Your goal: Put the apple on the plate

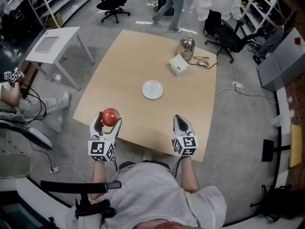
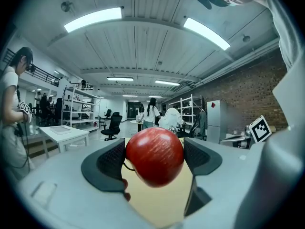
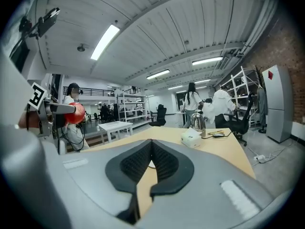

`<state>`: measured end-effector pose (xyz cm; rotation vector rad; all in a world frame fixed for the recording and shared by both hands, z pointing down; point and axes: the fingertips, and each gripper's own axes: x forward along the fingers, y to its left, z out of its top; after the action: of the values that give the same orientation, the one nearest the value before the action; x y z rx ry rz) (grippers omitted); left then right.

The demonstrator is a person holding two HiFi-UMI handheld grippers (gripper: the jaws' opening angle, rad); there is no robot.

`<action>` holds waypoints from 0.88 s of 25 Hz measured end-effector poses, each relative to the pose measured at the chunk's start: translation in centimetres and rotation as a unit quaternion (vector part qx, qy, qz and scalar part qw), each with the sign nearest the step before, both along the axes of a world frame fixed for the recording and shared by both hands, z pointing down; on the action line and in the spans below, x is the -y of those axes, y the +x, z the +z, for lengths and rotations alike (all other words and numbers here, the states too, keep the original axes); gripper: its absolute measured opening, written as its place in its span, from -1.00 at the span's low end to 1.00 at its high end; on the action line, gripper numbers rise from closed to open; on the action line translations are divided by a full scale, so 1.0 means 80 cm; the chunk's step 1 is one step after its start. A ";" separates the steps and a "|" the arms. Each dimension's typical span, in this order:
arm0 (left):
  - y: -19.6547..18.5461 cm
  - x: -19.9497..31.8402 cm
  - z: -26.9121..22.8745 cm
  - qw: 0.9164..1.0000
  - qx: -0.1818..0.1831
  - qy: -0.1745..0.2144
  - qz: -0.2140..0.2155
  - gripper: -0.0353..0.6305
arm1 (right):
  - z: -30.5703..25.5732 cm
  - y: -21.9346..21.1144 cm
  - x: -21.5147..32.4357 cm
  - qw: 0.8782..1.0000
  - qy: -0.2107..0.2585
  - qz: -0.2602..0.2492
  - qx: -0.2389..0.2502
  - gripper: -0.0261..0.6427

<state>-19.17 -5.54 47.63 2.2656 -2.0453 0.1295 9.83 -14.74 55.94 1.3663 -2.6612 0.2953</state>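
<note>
Left hand-held gripper [image 1: 107,124] has its jaws clamped on the red apple [image 1: 110,116], one pad each side, held up over the near edge of the table [image 1: 128,56]. Right hand-held gripper [image 1: 181,123] is alongside w/ jaws pressed together, nothing btwn them. I see the white plate [image 1: 152,89] mid-table, well apart from the apple. Beyond it are a white box [image 1: 177,65] and a metal kettle [image 1: 186,47].

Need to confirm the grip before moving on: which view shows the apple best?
Left gripper view: the apple fills the centre, clamped between the left gripper's jaws. The head view shows it small, from above; the right gripper view shows it only at the far left edge.
</note>
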 end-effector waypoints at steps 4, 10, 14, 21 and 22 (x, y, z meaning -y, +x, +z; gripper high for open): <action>0.005 0.008 -0.005 1.000 0.001 -0.003 -0.003 0.32 | -0.003 0.003 0.008 1.000 -0.003 -0.003 0.001 -0.90; 0.015 0.019 -0.003 1.000 0.003 -0.011 0.001 0.32 | -0.001 0.011 0.018 1.000 -0.007 -0.004 0.002 -0.90; 0.026 0.029 -0.002 1.000 0.001 -0.013 0.008 0.32 | 0.002 0.024 0.025 1.000 -0.012 0.004 0.002 -0.90; 0.043 0.049 0.003 0.999 -0.002 -0.024 0.027 0.32 | 0.001 0.041 0.030 1.000 -0.018 0.018 -0.004 -0.90; 0.044 0.053 0.003 0.999 -0.003 -0.026 0.030 0.32 | 0.001 0.044 0.031 1.000 -0.019 0.022 -0.004 -0.90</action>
<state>-15.61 -9.78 47.90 2.2949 -1.9471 0.1768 13.39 -17.19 55.99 1.4128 -2.6073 0.3433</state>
